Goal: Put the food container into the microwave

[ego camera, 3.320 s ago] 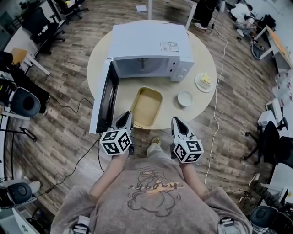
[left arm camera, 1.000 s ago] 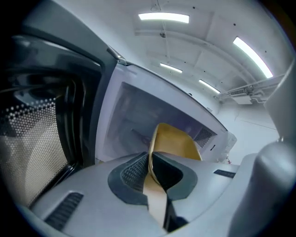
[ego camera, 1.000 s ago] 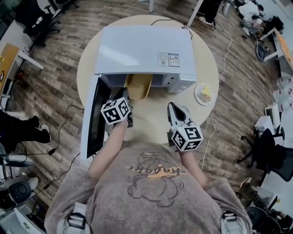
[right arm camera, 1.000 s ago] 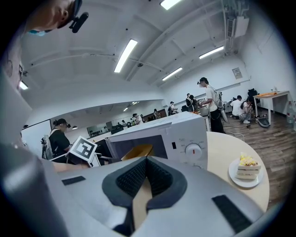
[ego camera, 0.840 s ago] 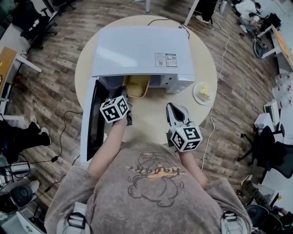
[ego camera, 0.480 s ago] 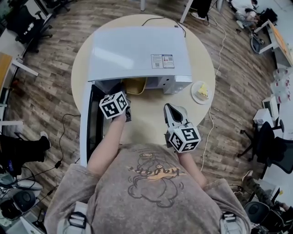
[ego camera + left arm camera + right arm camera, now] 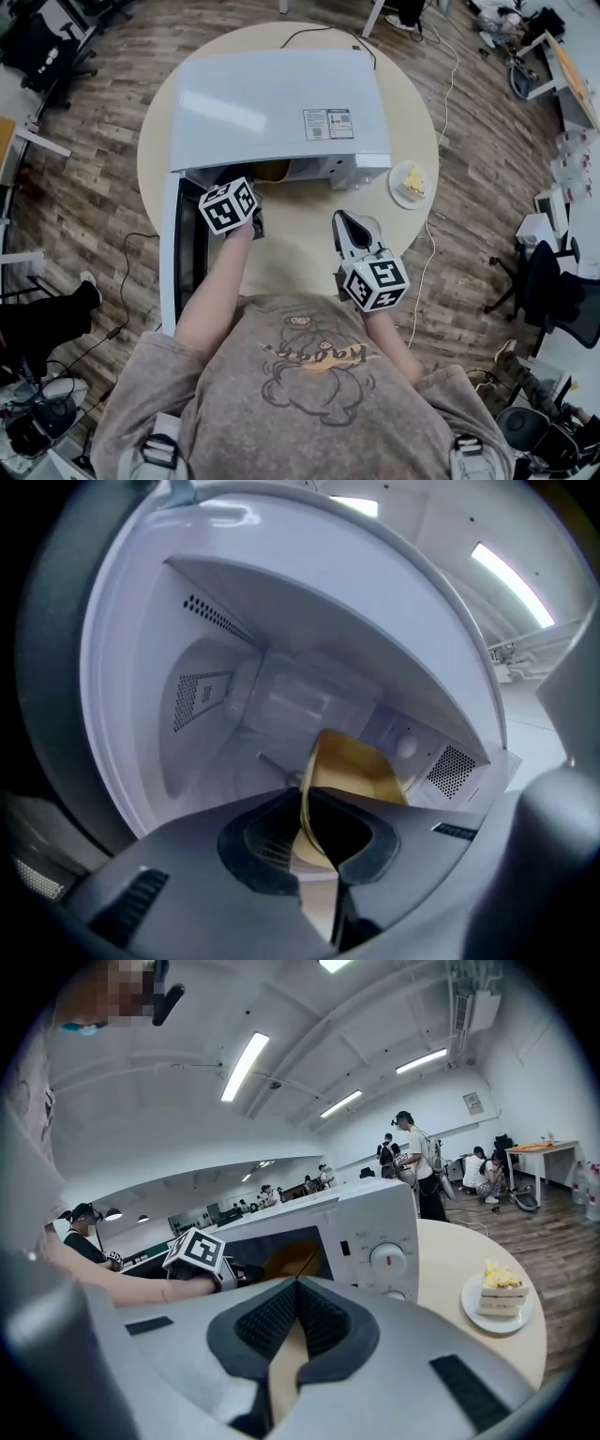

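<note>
The white microwave (image 7: 281, 103) stands on the round table (image 7: 309, 211) with its door (image 7: 178, 248) swung open to the left. My left gripper (image 7: 251, 202) reaches into the cavity, shut on the rim of the yellow food container (image 7: 361, 771). In the head view only a sliver of the container (image 7: 273, 172) shows under the microwave's top edge. In the right gripper view the container (image 7: 292, 1260) sits inside the opening. My right gripper (image 7: 347, 225) hovers over the table in front of the control panel (image 7: 384, 1255), shut with nothing held.
A plate with a slice of cake (image 7: 410, 182) sits on the table right of the microwave. The open door juts past the table edge at the left. Cables run across the wooden floor (image 7: 487, 187); chairs and desks stand around.
My left gripper has carried the container from the table's front edge deep into the microwave cavity. The right gripper has stayed roughly where it was.
</note>
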Demonstrator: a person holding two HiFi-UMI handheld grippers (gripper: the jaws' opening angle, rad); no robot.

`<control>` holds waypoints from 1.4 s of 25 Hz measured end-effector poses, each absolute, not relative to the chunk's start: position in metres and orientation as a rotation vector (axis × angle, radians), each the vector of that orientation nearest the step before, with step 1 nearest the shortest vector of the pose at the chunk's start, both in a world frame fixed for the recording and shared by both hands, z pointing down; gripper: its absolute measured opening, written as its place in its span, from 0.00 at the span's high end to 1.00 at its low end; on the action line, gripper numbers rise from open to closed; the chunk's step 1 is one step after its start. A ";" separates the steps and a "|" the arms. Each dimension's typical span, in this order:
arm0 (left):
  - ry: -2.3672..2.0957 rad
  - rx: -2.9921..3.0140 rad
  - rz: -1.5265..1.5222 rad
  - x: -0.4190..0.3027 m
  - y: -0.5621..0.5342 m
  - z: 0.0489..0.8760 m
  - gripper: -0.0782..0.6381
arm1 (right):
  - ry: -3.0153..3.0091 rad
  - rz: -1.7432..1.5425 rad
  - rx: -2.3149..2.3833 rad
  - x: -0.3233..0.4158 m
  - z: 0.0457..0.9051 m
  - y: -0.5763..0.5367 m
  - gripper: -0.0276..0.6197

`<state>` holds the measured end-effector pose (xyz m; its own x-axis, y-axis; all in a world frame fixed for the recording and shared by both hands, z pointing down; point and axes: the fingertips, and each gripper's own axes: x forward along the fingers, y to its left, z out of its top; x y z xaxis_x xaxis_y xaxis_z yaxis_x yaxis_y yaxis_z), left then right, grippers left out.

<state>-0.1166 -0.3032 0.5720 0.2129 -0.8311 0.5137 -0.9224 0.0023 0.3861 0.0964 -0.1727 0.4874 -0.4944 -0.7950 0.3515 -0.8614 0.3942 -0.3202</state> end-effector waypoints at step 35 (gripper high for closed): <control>-1.676 1.807 0.109 -0.127 -0.328 0.587 0.82 | -2.468 0.736 1.470 0.088 0.499 -0.179 0.96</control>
